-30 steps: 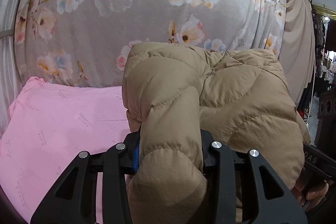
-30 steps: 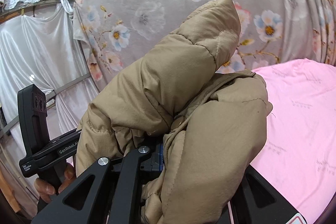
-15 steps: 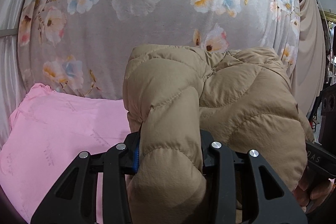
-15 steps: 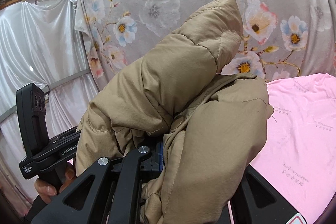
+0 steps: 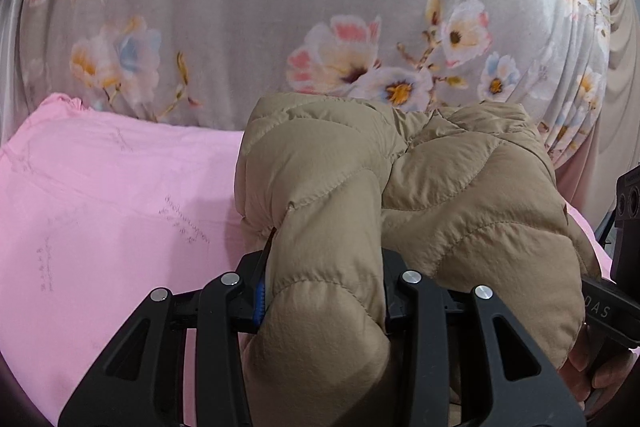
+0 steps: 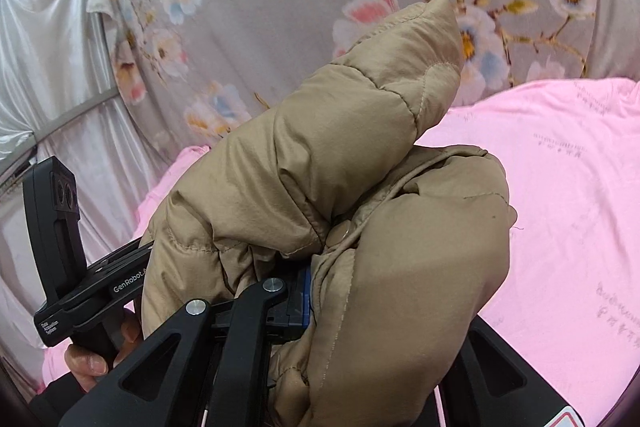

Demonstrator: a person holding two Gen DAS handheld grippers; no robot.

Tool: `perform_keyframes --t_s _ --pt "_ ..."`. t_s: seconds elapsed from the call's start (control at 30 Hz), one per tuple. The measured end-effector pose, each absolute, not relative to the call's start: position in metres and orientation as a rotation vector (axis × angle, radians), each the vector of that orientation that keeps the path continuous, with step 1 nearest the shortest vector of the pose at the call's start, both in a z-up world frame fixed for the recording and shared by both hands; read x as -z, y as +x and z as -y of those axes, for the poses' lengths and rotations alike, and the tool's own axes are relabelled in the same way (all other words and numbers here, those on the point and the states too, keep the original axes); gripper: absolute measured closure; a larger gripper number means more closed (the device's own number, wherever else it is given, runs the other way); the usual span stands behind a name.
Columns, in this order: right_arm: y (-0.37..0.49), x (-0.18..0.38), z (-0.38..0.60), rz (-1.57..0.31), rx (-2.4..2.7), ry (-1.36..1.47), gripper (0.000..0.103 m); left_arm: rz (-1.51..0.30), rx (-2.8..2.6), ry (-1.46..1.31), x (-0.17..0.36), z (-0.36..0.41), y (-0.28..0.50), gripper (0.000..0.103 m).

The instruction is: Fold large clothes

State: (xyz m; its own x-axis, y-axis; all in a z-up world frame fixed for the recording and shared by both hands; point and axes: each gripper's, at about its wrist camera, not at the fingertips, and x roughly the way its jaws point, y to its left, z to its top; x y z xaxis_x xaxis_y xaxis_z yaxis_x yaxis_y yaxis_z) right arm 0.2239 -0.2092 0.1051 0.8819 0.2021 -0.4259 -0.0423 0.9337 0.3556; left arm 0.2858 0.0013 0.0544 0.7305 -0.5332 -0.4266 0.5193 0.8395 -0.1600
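A tan quilted puffer jacket (image 5: 440, 195) is bunched up and held between both grippers above a pink sheet (image 5: 100, 211). My left gripper (image 5: 324, 291) is shut on a thick fold of the jacket. My right gripper (image 6: 360, 307) is shut on another fold of the same jacket (image 6: 320, 167); its right finger is hidden by the fabric. A snap button (image 6: 339, 234) shows in the right wrist view. The other hand-held gripper shows at the edge of each view, the left one (image 6: 64, 247) and the right one (image 5: 624, 267).
A grey floral cloth (image 5: 320, 7) hangs as a backdrop behind the pink sheet (image 6: 560, 207). Shiny white fabric (image 6: 44, 67) hangs at the left in the right wrist view. A beige curtain (image 5: 624, 67) hangs at the far right in the left wrist view.
Both grippers have dropped lower and moved forward with the jacket still gripped. The pink sheet fills more of both views. The grips have not changed.
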Motion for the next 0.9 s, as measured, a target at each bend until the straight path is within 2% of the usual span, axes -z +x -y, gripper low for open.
perform_keyframes --t_s 0.1,0.27,0.33,0.43,0.53,0.67,0.77,0.8,0.9 --pt "0.235 -0.089 0.209 -0.513 -0.121 0.354 0.087 -0.499 0.554 -0.037 -0.037 -0.007 0.295 0.062" --pt "0.238 -0.066 0.227 -0.612 -0.131 0.490 0.076 -0.564 0.498 -0.083 -0.016 -0.028 0.305 0.039" --pt "0.222 -0.067 0.237 -0.634 -0.123 0.542 0.071 -0.583 0.463 -0.099 -0.022 -0.039 0.301 0.025" --pt "0.188 -0.075 0.249 -0.615 -0.096 0.580 0.065 -0.587 0.386 -0.085 -0.039 -0.058 0.285 0.012" --pt "0.151 -0.096 0.248 -0.577 -0.002 0.541 0.061 -0.618 0.338 -0.079 -0.058 -0.071 0.269 0.012" --pt "0.114 -0.143 0.212 -0.442 0.074 0.343 0.061 -0.599 0.288 -0.044 -0.089 -0.065 0.241 0.012" --pt "0.123 -0.161 0.181 -0.453 0.067 0.236 0.079 -0.611 0.255 0.009 -0.102 -0.040 0.231 0.012" --pt "0.130 -0.161 0.171 -0.465 0.070 0.198 0.090 -0.620 0.250 0.013 -0.101 -0.034 0.231 0.012" --pt "0.158 -0.147 0.149 -0.512 0.117 0.100 0.097 -0.660 0.203 0.035 -0.086 -0.012 0.239 0.012"
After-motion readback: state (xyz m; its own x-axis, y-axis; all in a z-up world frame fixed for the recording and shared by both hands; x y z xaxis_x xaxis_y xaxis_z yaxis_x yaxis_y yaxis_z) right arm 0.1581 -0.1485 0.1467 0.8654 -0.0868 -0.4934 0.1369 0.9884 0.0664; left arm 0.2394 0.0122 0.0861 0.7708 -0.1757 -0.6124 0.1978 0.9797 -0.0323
